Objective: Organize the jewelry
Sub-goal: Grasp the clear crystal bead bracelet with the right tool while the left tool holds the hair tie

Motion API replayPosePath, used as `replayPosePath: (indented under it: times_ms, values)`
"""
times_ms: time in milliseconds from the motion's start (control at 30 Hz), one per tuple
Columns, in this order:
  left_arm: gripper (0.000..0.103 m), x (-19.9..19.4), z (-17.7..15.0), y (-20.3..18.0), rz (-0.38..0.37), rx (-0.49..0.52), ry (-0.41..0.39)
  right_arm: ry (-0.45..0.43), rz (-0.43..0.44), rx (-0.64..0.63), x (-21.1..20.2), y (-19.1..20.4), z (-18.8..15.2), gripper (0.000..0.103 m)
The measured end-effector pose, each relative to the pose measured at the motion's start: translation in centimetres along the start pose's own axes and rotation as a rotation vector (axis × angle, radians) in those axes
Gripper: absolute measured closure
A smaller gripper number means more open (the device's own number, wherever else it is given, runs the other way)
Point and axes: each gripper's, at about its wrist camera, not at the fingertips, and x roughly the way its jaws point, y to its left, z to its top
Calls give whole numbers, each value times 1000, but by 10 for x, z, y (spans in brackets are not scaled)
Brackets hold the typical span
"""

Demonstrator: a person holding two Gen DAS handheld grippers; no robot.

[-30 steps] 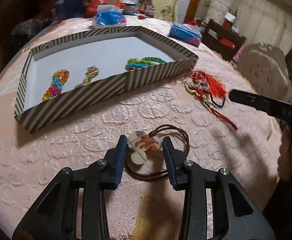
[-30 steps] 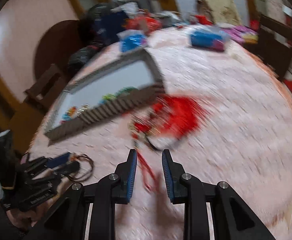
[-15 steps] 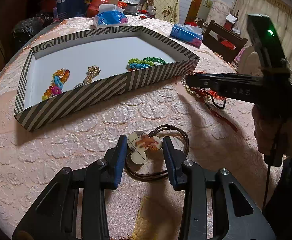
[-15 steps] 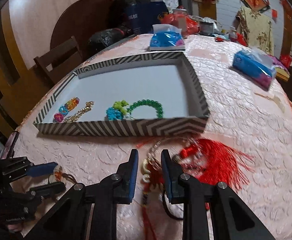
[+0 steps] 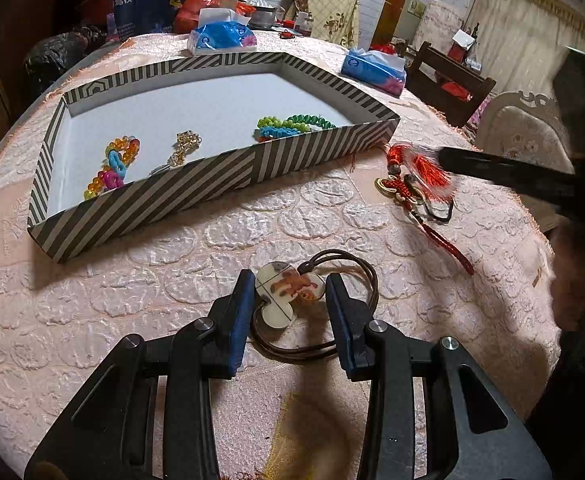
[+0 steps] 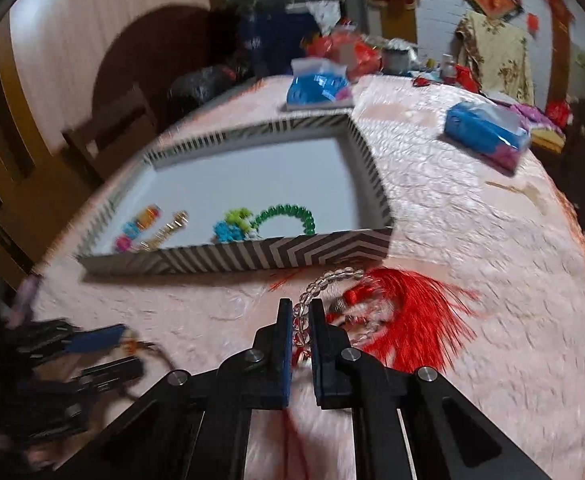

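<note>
Jewelry pickup: tassel charm clamped, tray ahead

Left claw [image 5: 288, 300] half apart around heart pendant [image 5: 288, 292] on tabletop [image 5: 132, 300], pads not visibly pressing. Right claw [image 6: 301, 320] clamped on clear bead strand of red tassel charm [image 6: 408, 320]. Lift slowly, keep tassel trailing clear of striped tray [image 6: 252, 258] wall; bracelets already inside.

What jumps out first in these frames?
The striped tray at table centre, with bright bead bracelets along its near wall. Just off its right corner, the red tassel charm fans out, the right tongs shut on its clear bead strand. The left tongs straddle a cartoon pendant on a brown cord.
</note>
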Motion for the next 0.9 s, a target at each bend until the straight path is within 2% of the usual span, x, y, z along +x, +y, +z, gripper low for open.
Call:
replayPosePath:
  times_ms: [300, 400, 500, 633, 900]
  values:
    - [68, 0, 0, -1, 9, 7, 1, -166, 257, 295, -76, -28, -28, 96]
    - [68, 1, 0, -2, 13, 10, 1, -197, 288, 331, -88, -28, -34, 96]
    - [68, 0, 0, -3, 13, 14, -5, -199, 231, 305, -92, -24, -42, 96]
    - [68, -13, -2, -6, -1, 8, -31, -144, 98, 295, -79, -19, -50, 96]
    - [68, -59, 12, -22, -4, 44, -117, -132, -41, 209, -81, -7, -55, 96]
